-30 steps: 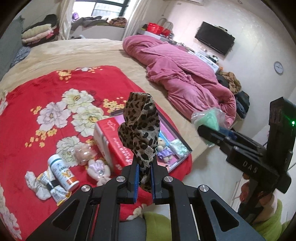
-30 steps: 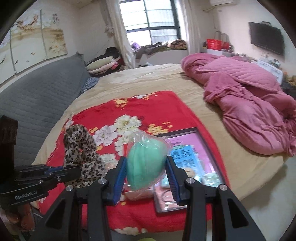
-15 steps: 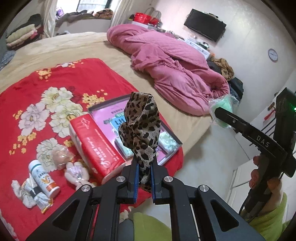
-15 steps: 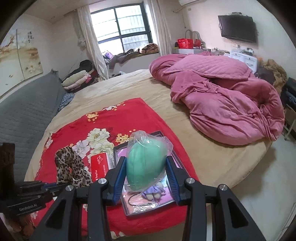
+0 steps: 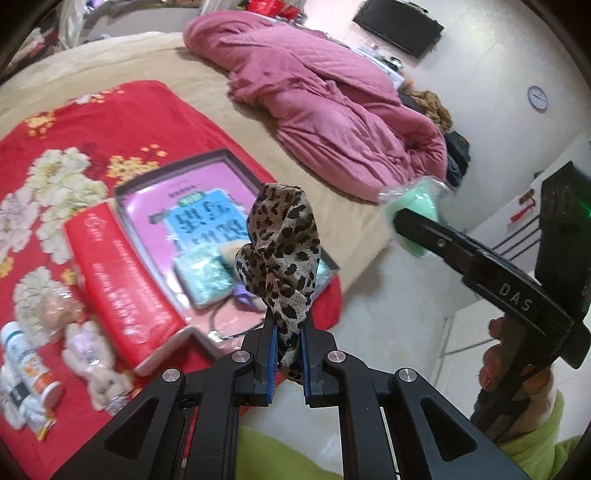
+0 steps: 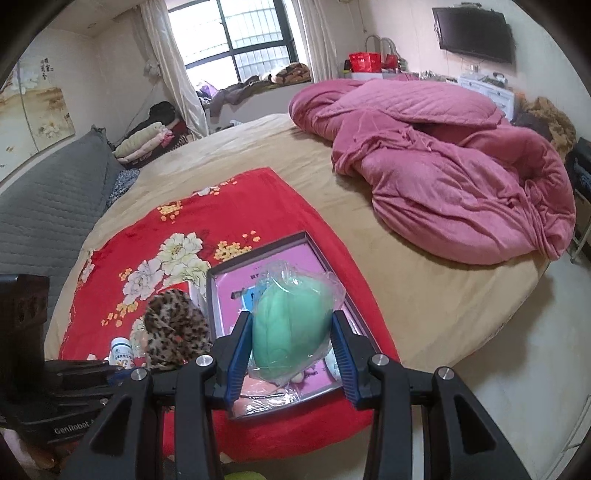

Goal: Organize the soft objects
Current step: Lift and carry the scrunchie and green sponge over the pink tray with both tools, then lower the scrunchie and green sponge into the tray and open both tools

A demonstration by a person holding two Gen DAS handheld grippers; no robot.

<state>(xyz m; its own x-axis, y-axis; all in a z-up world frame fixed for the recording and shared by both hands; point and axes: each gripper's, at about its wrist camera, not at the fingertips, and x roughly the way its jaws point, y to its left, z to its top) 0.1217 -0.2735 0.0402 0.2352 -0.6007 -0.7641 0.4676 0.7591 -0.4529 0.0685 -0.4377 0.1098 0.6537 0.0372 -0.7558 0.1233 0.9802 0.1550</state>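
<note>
Left wrist view: left tongs [image 5: 287,350] clamped tight on leopard-print cloth [image 5: 282,254]; right tongs [image 6: 291,354] partly apart, gripping bagged green soft object [image 6: 290,332] above bed [image 6: 424,295].

Quilt [image 6: 443,177]: pink, heaped on the bed, beyond the jaws to the right
Television [image 6: 474,35]: wall-mounted, far beyond the jaws
Clock [image 5: 537,98]: on the wall

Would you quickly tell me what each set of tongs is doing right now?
Left tongs: closed on the leopard-print scarf.
Right tongs: holding the bagged green foam piece.
</note>
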